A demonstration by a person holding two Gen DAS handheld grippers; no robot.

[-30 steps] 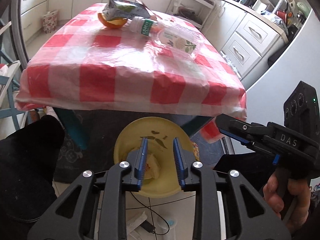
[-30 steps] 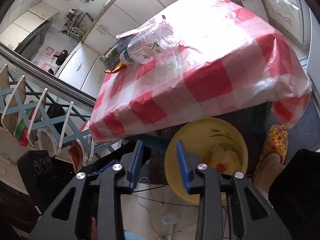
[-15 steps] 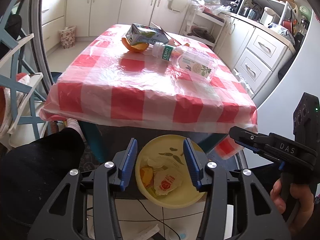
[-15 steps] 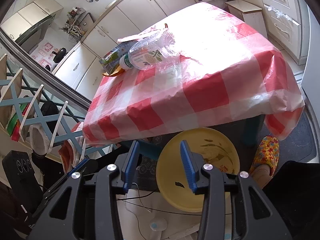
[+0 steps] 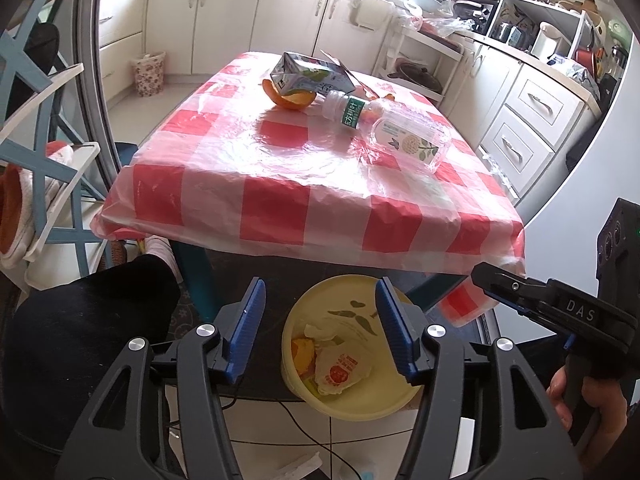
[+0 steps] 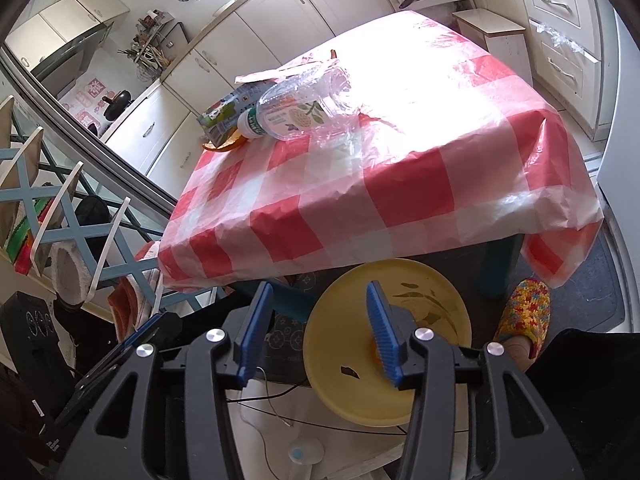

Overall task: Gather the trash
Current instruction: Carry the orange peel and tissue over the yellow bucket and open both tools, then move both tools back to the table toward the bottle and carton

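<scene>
A kitchen in daylight: cream cabinets [image 5: 224, 20] line the far wall, drawers [image 5: 532, 120] stand on the right. The tabletop wears a red-and-white checked cloth [image 5: 280, 184]. A blue lattice rack [image 6: 60, 216] stands beside it on pale floor tiles [image 5: 132, 100].

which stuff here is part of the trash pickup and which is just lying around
Part of the job: plastic bottle, drink carton and orange peel on the table; yellow bin holding a wrapper; left gripper and right gripper, both empty, jaws just been opening.

Just lying about: slipper, floral basket, floor cable.
</scene>
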